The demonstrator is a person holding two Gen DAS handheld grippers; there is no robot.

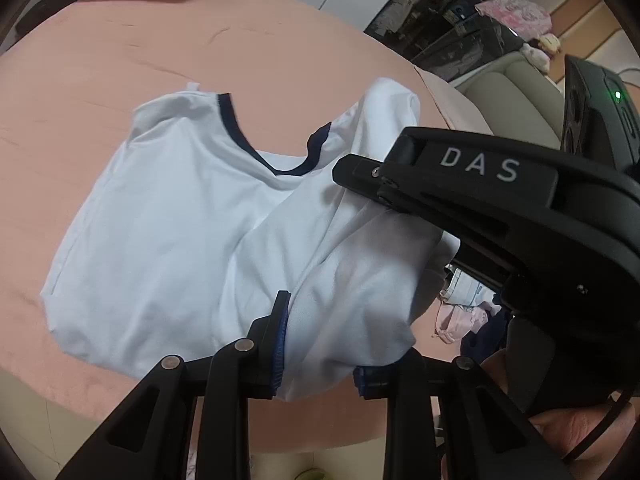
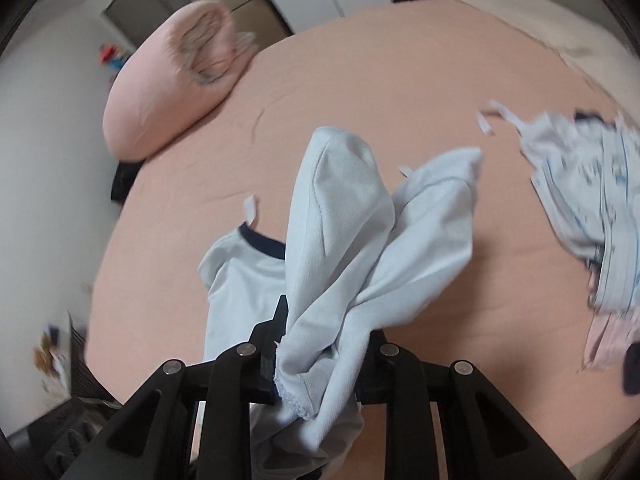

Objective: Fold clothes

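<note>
A pale blue T-shirt [image 1: 168, 216] with a dark navy collar lies partly spread on the pink bed [image 1: 120, 60]. My left gripper [image 1: 320, 344] is shut on the shirt's near edge, cloth bunched between its fingers. My right gripper [image 1: 360, 176] reaches in from the right in the left wrist view and pinches the shirt's raised right part. In the right wrist view my right gripper [image 2: 320, 344] is shut on a bunch of the shirt [image 2: 340, 220], lifted above the bed; the collar [image 2: 264, 242] shows behind it.
A pink pillow [image 2: 168, 80] lies at the far left of the bed [image 2: 400, 60]. A pile of other light clothes [image 2: 592, 208] lies on the right of the bed. Dark furniture [image 1: 460, 12] and a beige seat [image 1: 516, 92] stand beyond the bed's right edge.
</note>
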